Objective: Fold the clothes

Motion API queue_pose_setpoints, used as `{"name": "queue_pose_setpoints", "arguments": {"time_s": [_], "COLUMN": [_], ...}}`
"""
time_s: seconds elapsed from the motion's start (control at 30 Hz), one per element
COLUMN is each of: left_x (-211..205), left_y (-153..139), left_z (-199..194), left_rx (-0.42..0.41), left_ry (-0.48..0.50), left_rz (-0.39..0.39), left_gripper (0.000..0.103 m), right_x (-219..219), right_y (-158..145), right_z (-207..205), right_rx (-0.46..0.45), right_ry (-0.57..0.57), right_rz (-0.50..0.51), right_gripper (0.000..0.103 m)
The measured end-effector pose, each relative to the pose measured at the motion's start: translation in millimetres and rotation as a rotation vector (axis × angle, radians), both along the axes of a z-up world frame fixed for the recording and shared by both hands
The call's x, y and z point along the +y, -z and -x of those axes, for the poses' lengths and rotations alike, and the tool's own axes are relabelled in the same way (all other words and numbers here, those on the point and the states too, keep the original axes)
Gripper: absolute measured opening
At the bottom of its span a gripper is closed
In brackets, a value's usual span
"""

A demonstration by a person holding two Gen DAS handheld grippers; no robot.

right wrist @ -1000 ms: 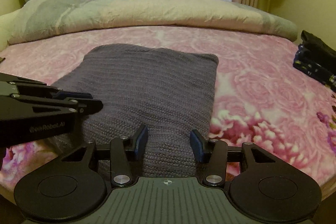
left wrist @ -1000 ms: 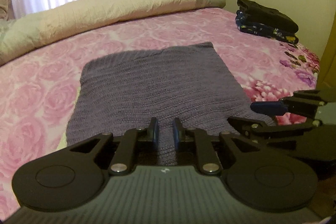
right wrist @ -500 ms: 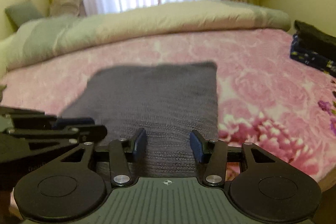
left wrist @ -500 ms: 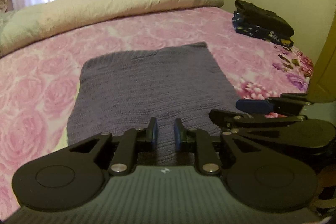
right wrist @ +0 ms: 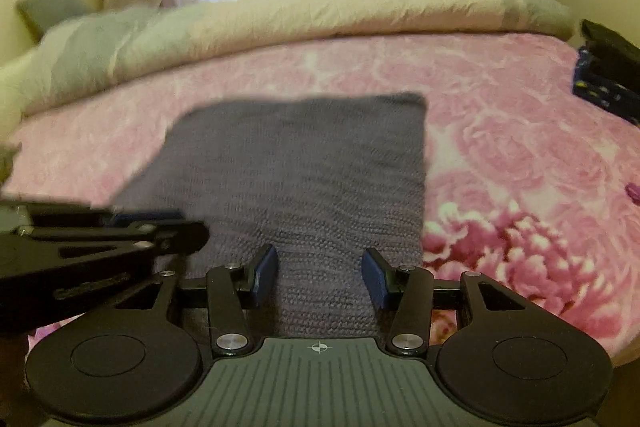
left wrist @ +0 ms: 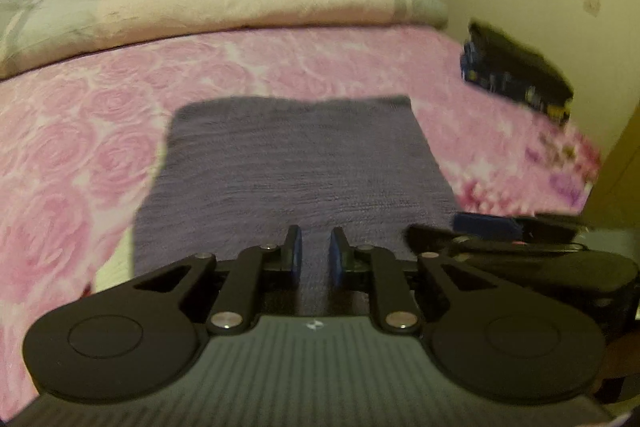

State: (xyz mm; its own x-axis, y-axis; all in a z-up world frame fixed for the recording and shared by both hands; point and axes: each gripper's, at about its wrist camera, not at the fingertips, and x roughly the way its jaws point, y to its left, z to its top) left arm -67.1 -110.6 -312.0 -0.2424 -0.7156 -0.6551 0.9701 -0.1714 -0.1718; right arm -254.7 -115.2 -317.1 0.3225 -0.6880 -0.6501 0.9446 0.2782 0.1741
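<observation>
Tools: 2. Left tool (left wrist: pixel 314 253), pads narrowly parted, nothing between them; right tool (right wrist: pixel 320 273), pads wide apart, released.
Sweater (left wrist: pixel 296 167): 1, grey-purple ribbed knit, folded to a flat rectangle, on the bed (left wrist: pixel 80 131); lies at 12 o'clock from both tools, near edge just beneath the tips.
Bedspread: 1, pink rose print.
Duvet (right wrist: pixel 320 11): 1, cream and grey, rolled along the far side.
Stack (left wrist: pixel 516 67): 1, dark folded clothes, at 2 o'clock, well apart from the sweater.
</observation>
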Motion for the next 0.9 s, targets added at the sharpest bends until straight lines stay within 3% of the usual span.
{"name": "queue_pose_setpoints", "arguments": {"time_s": [0.1,0.17,0.37,0.47,0.63,0.83,0.9], "left_x": [24,32,24,18,26,40,45], "left_y": [-8,-10,-4,10,8,-1,-3], "left_z": [-20,-29,-27,-18,-17,-20,-20], "left_rx": [-0.017,-0.017,-0.060,-0.131,-0.136,-0.122,-0.118], "left_ry": [-0.045,-0.058,-0.043,-0.029,-0.055,-0.095,-0.109], "left_rz": [0.021,0.027,0.015,-0.019,-0.054,-0.100,-0.115], "left_gripper": [0.014,0.013,0.013,0.014,0.016,0.017,0.021], "right_x": [16,25,22,21,18,25,35], "right_y": [-14,-18,-10,1,12,-6,-14], "right_z": [10,12,1,-13,-18,1,5], "right_rx": [-0.057,-0.044,0.031,0.152,0.183,0.090,0.042], "right_ry": [0.040,0.054,0.041,-0.014,-0.008,0.022,0.046], "right_rz": [0.030,0.028,0.045,0.033,-0.008,-0.045,-0.049], "right_gripper": [0.048,0.048,0.048,0.048,0.048,0.048,0.049]}}
